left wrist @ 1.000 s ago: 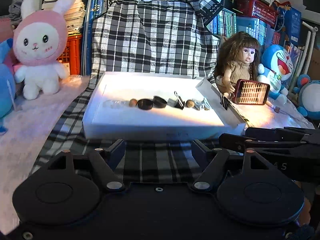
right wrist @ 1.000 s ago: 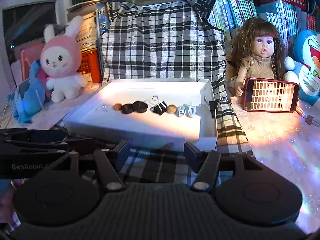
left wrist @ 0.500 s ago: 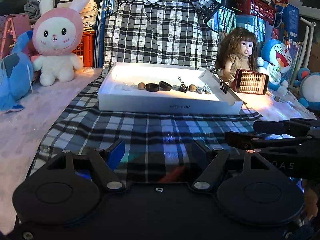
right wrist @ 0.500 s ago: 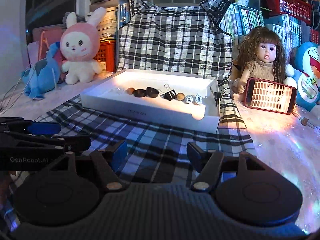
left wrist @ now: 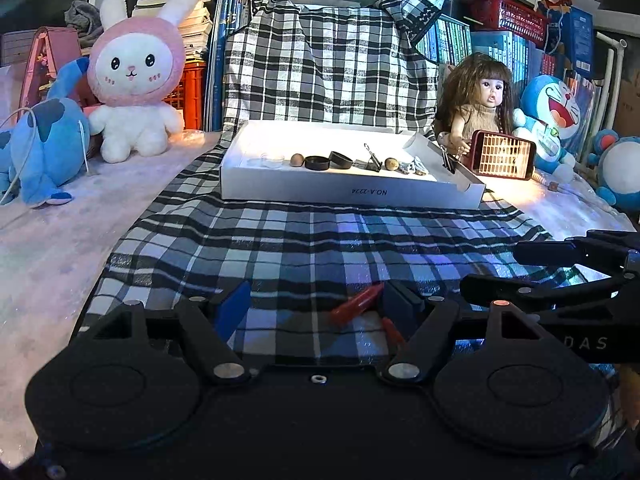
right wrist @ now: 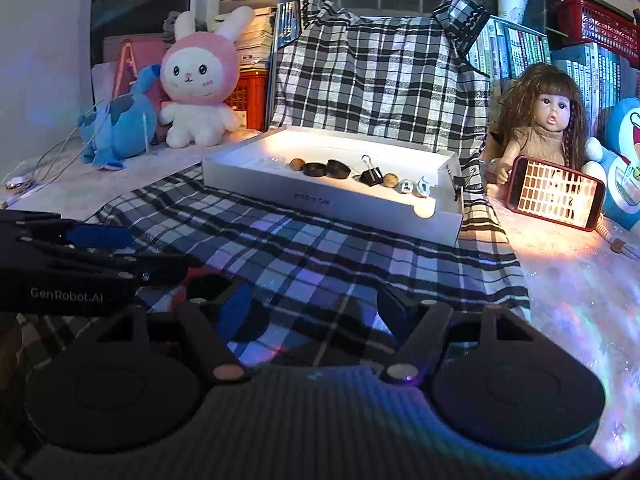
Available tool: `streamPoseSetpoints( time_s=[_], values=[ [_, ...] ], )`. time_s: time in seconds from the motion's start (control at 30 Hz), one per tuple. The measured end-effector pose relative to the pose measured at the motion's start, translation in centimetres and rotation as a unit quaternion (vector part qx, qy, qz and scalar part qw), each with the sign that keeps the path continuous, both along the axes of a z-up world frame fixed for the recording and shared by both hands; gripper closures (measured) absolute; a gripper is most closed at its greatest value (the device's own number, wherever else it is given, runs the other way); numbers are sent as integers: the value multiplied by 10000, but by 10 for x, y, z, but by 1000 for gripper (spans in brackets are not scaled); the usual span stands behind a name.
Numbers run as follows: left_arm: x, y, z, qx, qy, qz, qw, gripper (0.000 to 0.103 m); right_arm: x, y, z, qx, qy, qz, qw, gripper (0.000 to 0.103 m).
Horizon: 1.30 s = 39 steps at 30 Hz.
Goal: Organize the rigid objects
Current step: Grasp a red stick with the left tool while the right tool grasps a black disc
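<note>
The red plastic piece (left wrist: 356,303) lies on the checked cloth (left wrist: 304,240) near the left gripper (left wrist: 316,304), at four o'clock within its gap; its jaws stand apart, empty. The right gripper (right wrist: 316,312) has just been widening its jaws, nothing between them. Best lower squarely over the piece, then close gently. The white cardboard tray (left wrist: 344,194) with its row of small things sits at twelve o'clock.

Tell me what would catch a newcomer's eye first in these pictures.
Likely the brightly lit white tray at the centre of the checked cloth, with a row of small things inside it. Next the glowing red heater at the right, in front of the long-haired doll, and the pink bunny plush at the back left.
</note>
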<state>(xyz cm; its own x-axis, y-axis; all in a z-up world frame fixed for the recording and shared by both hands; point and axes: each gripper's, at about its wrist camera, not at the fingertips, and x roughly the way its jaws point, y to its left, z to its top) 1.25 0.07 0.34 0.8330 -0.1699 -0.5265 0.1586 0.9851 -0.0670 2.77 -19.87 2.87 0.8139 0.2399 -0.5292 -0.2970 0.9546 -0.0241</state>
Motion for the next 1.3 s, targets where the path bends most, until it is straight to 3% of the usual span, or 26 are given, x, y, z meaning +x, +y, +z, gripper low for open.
streamPoseSetpoints(
  time_s=[0.4,1.03,1.3],
  values=[
    [-5,1,-12,69,121,-93,9999,34,-10,6,-10,-39,102,208,9997,23],
    [6,-11,-13,58,53,-424,9991,62,-5,11,-19,12,184,202,9996,22],
    [8,-2,-14,112,56,-132,9998,62,-5,10,-19,64,165,191,9997,22]
  ],
)
